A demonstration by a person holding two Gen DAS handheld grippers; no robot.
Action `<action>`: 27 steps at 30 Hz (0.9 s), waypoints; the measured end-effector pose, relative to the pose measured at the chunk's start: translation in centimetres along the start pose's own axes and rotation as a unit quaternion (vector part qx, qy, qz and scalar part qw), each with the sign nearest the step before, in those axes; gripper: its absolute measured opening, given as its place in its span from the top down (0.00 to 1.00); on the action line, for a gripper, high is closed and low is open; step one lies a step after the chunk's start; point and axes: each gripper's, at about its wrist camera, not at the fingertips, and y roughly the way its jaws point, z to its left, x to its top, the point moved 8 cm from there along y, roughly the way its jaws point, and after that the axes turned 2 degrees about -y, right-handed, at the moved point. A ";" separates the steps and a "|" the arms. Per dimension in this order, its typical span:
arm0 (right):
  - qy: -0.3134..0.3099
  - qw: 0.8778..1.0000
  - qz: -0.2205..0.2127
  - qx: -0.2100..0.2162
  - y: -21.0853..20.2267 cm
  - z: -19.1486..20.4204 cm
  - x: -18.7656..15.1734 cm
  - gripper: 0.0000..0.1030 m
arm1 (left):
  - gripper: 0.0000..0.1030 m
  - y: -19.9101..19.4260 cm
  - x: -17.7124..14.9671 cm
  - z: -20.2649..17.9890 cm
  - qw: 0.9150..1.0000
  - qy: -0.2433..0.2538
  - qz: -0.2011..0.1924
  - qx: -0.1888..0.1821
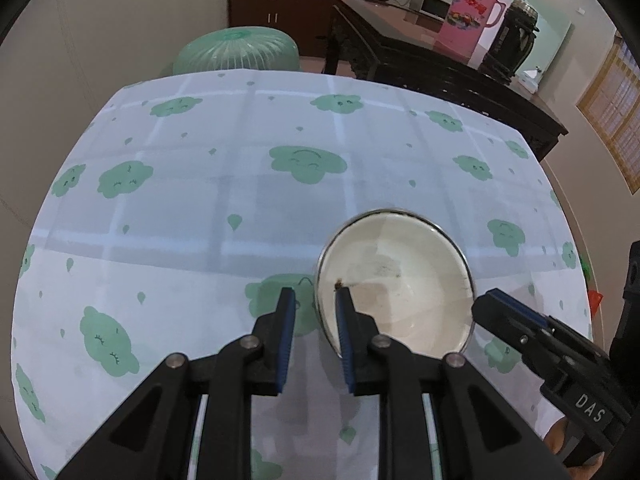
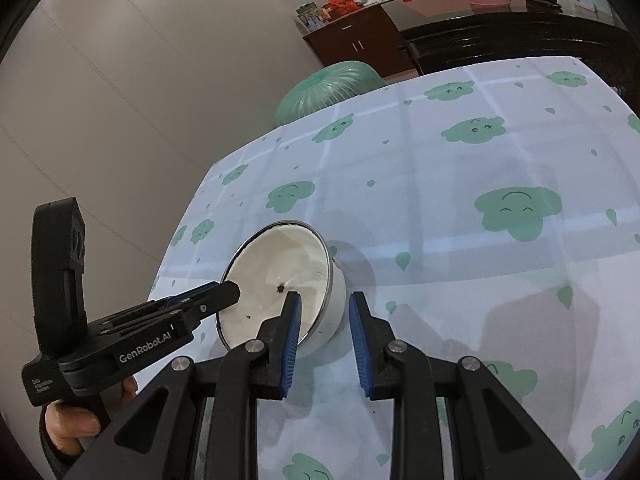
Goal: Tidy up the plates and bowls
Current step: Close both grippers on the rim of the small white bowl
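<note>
A white bowl (image 1: 400, 280) with a metal rim and small dark specks inside stands on the cloud-print tablecloth (image 1: 240, 200). My left gripper (image 1: 316, 296) is open, its jaws astride the bowl's left rim, one finger inside and one outside. My right gripper (image 2: 325, 302) is open and straddles the bowl's (image 2: 280, 276) right wall, one finger inside, one outside. Each gripper shows in the other's view: the right one (image 1: 486, 300) at the bowl's right rim, the left one (image 2: 232, 290) at its left rim.
The table's far edge runs close behind the bowl. Beyond it stand a green mesh food cover (image 1: 238, 50), a dark wooden side table (image 1: 420, 60) with a pink thermos (image 1: 470, 12) and a black pot (image 1: 512, 36), and a brown cabinet (image 1: 280, 12).
</note>
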 end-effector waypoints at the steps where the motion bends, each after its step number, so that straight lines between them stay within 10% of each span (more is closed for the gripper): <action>1: 0.000 1.000 0.001 -0.001 0.1 0.0 0.0 0.73 | 0.80 0.1 0.0 0.1 1.000 -0.001 0.000 0.000; 27: -0.001 1.000 0.005 -0.003 0.9 0.3 -0.1 0.73 | 0.81 0.8 -0.1 0.3 1.000 -0.013 0.005 -0.006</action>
